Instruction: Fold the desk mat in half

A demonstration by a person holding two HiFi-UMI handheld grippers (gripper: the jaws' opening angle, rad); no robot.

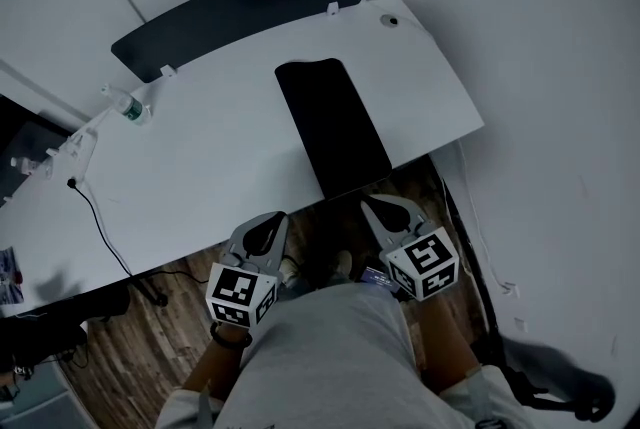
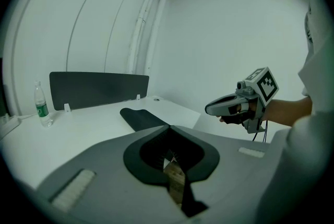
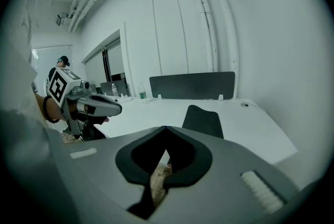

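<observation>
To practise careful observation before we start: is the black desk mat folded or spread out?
Cannot tell. The desk mat lies flat on the white desk as a narrow strip; no fold line or second layer shows clearly.

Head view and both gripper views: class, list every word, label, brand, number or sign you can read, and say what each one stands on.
No word or number can be read in any view.
Water bottle: green label, print too small to read.
Left gripper and right gripper: their cubes carry black-and-white square markers, not letters.
Desk mat: plain black, no print visible.
</observation>
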